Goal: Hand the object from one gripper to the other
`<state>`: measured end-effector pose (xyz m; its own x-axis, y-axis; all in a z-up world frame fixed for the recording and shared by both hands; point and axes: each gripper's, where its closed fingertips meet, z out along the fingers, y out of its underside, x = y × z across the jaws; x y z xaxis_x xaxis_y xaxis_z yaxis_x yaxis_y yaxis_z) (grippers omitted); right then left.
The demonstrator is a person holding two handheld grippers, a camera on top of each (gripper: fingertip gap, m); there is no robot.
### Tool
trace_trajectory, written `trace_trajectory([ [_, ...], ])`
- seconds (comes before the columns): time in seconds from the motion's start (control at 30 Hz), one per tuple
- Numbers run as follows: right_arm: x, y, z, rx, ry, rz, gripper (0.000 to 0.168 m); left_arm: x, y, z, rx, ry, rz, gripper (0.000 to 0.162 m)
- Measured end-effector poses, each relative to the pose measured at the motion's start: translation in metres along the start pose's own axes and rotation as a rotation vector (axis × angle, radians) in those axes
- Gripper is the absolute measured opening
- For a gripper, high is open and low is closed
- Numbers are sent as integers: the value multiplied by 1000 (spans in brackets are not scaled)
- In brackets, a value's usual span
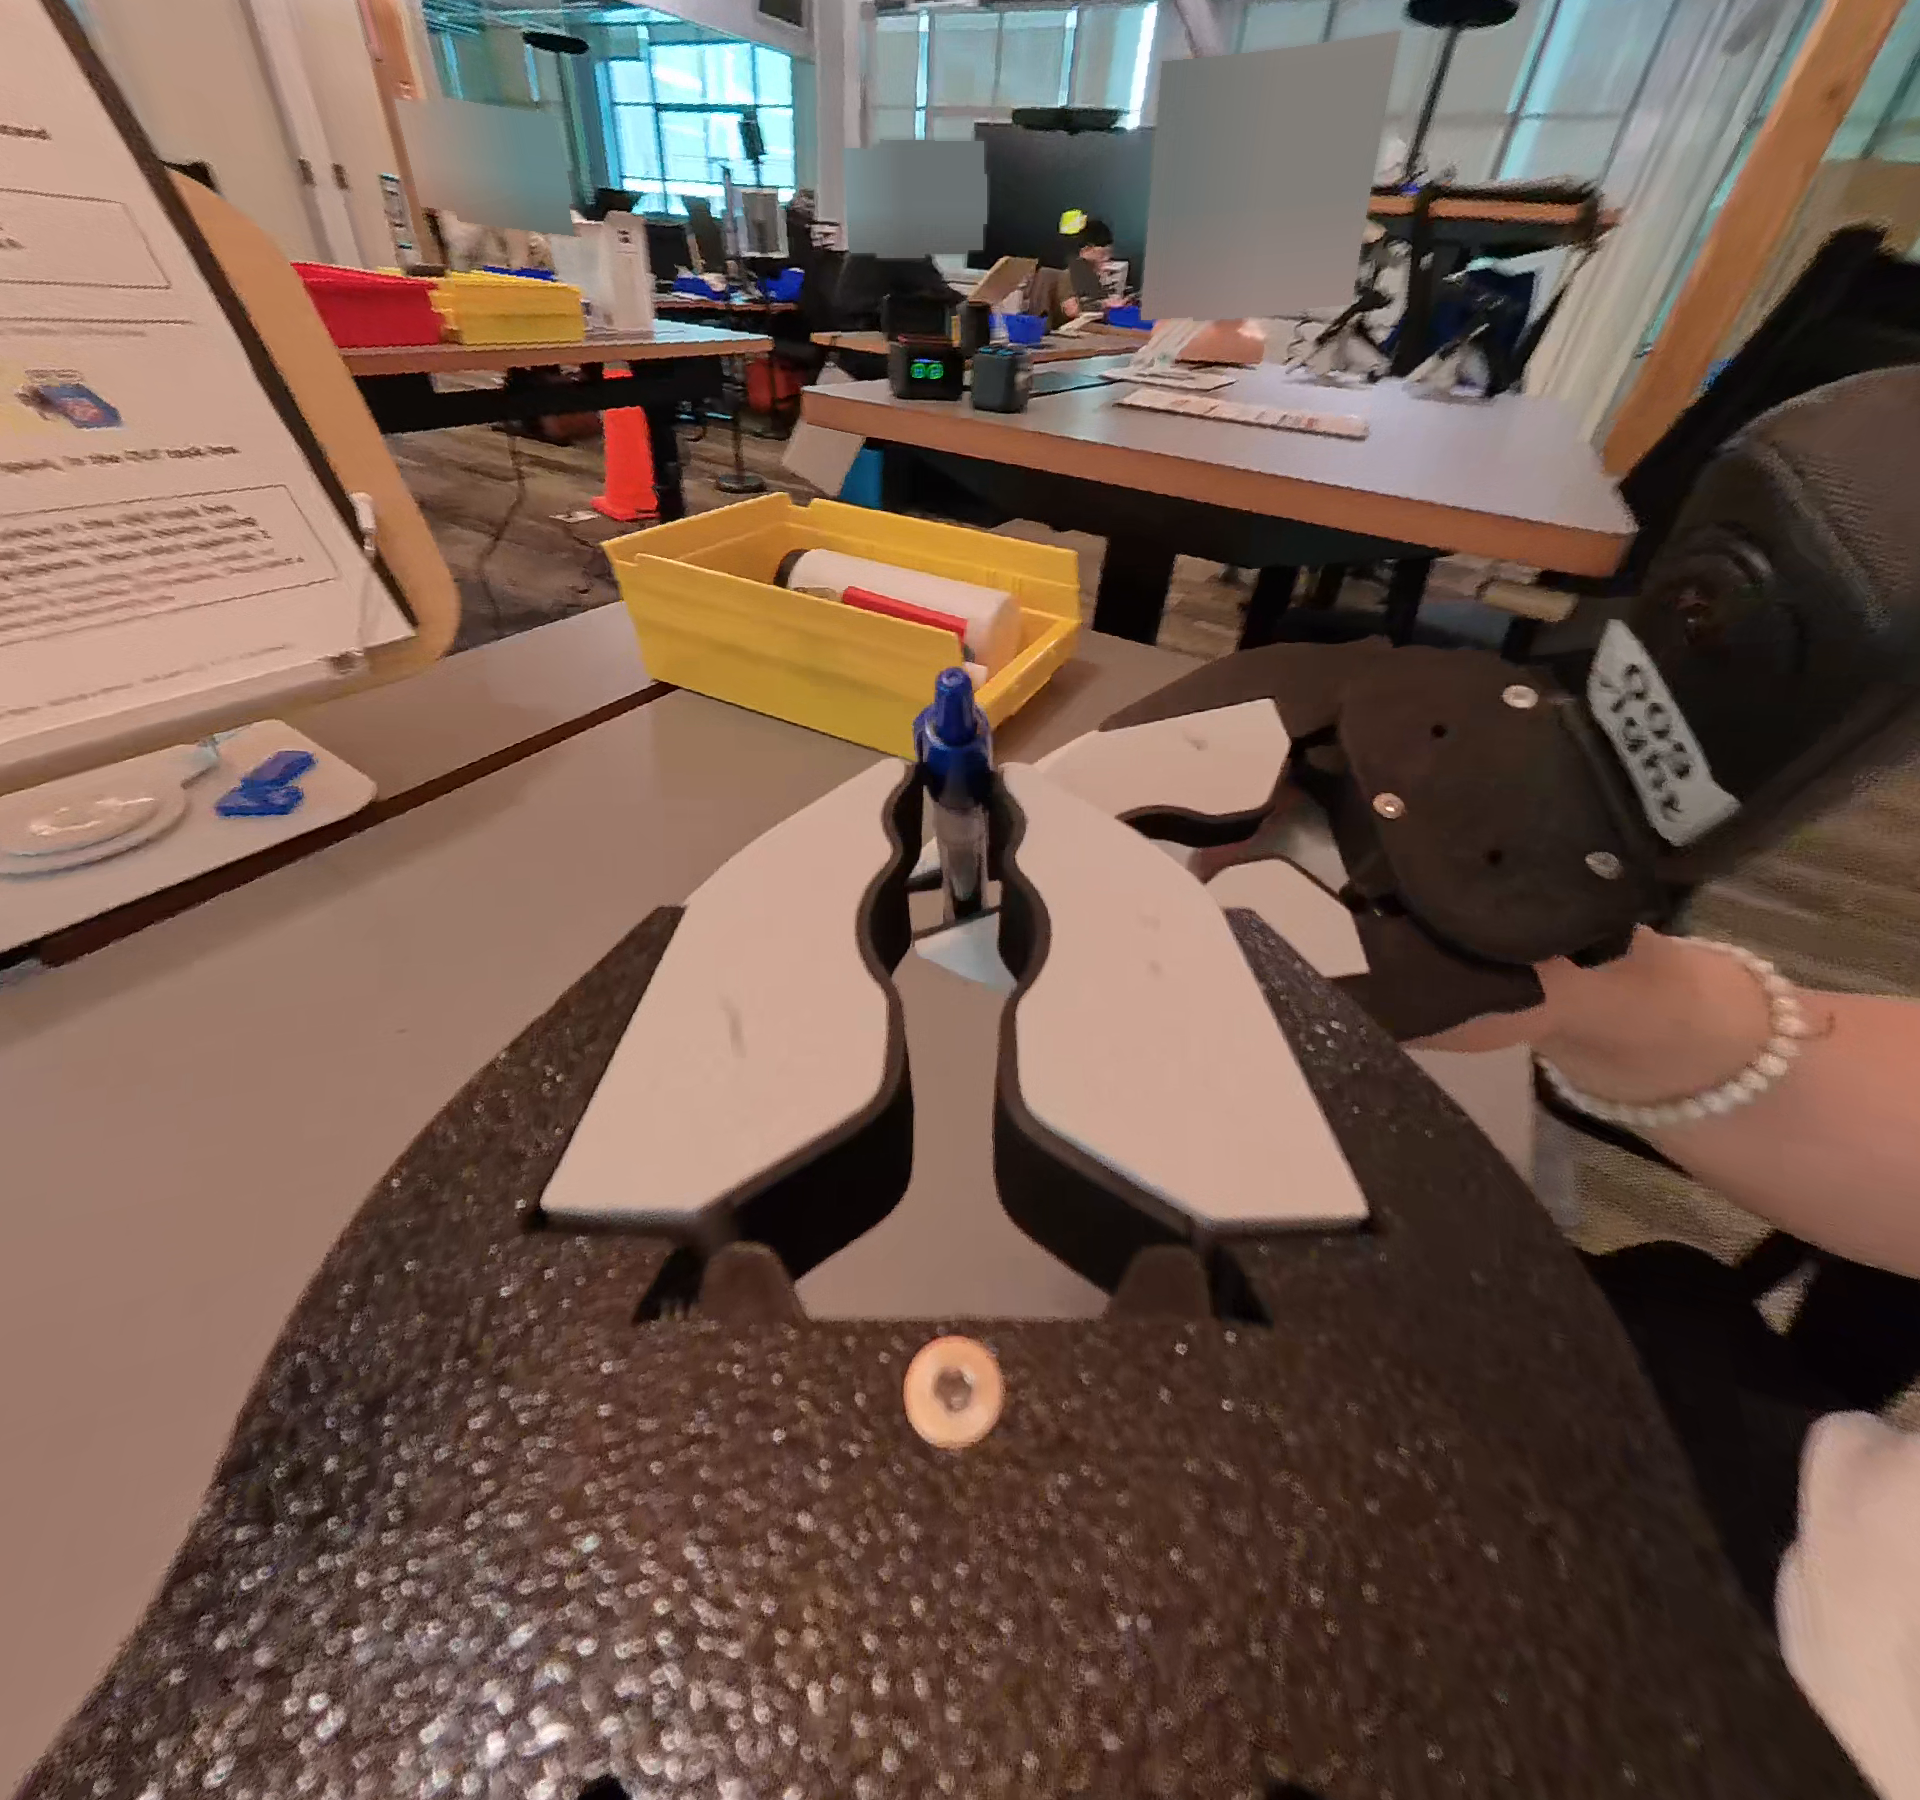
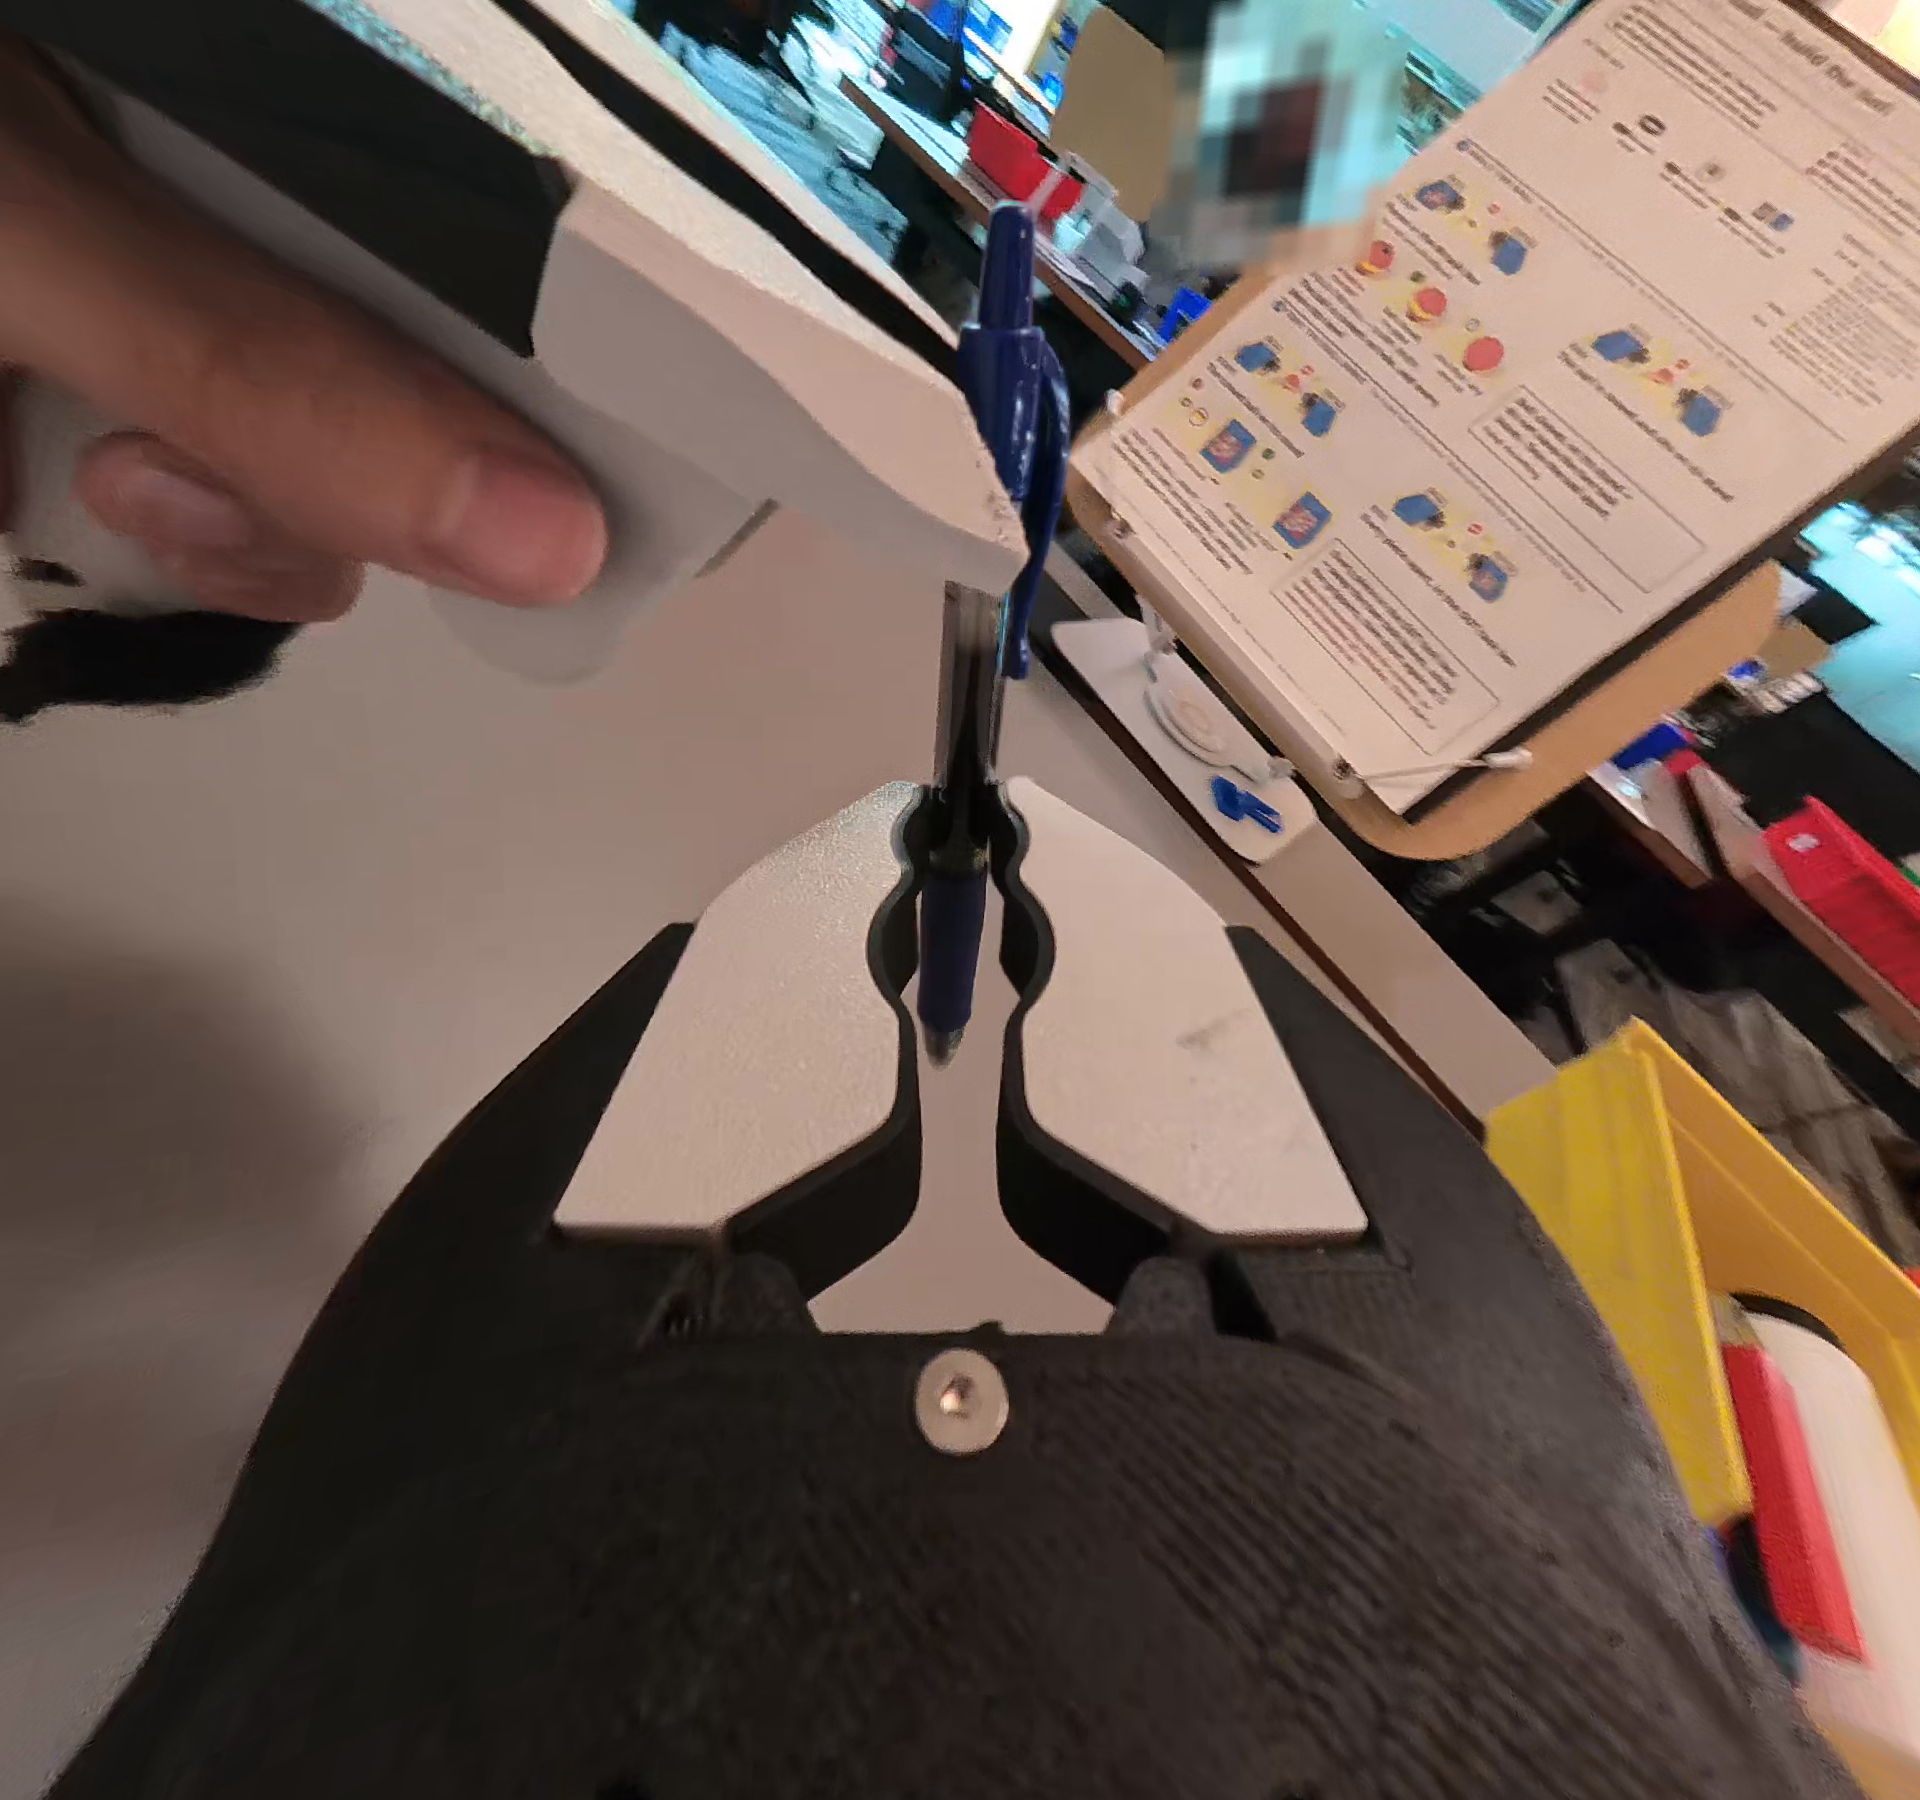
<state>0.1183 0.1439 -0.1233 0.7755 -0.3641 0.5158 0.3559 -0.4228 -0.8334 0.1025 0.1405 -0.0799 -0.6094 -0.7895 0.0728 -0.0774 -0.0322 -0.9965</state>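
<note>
While both grippers clamped it at once, the blue pen (image 1: 954,794) stood upright between them. L gripper (image 1: 956,815) pinched it at the fingertips just below the clip; R gripper (image 2: 961,841) was clenched on the lower barrel, grip end toward its cam. W/ the table (image 1: 312,1075) below, a yellow bin (image 1: 790,649) holding a white tube sat just beyond. Instruction sheet on a stand (image 2: 1507,420) stood to the L.

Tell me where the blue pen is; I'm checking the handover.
The blue pen stands upright over the table, pinched by both grippers: the left gripper near its clip end, the right gripper lower, just above the grip section.
</note>
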Motion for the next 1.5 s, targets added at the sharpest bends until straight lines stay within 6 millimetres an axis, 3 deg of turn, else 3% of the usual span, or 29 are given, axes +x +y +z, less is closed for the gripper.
trace_trajectory([
  [0.07, -5, -4, -2, 43, -86, 50, 13, -2, -2, -4, 30, 55, -51, 11],
  [0.13, -13, -6, -7, 77, -234, 139, 38, -5, -7, -10, 86, 123, -64, 10],
  [0.23, -28, 0, -18, 76, -486, 315, 55, 6, -13, -27, 159, 351, -73, 10],
  [0.33, -39, 1, -27, 99, -659, 442, 48, 9, -15, -45, 240, 497, -54, 9],
  [0.47, -51, -2, -33, 119, -737, 406, 32, 8, -8, -57, 244, 564, -27, 10],
  [0.6, -56, 0, -29, 115, -716, 347, 11, 6, -7, -60, 258, 586, -39, 10],
  [0.73, -46, -4, -26, 123, -661, 332, 11, -2, -10, -59, 278, 541, -67, 10],
  [0.83, -26, -4, -21, 115, -511, 262, 11, -18, -8, -51, 249, 404, -81, 13],
  [0.93, -5, 10, -15, 41, -317, 47, 11, -20, 11, -43, 78, 338, -15, 26],
  [1.03, -4, 21, -18, -16, -262, -194, 11, -22, 35, -38, -126, 276, 51, 39],
  [1.13, -7, 25, -21, -48, -242, -353, 11, -20, 52, -36, -264, 259, 45, 40],
  [1.33, -12, 28, -23, -58, -245, -475, 11, -10, 57, -34, -277, 333, 7, 15],
  [1.5, -12, 28, -23, -40, -268, -418, 11, -6, 55, -36, -243, 381, 22, 11],
])
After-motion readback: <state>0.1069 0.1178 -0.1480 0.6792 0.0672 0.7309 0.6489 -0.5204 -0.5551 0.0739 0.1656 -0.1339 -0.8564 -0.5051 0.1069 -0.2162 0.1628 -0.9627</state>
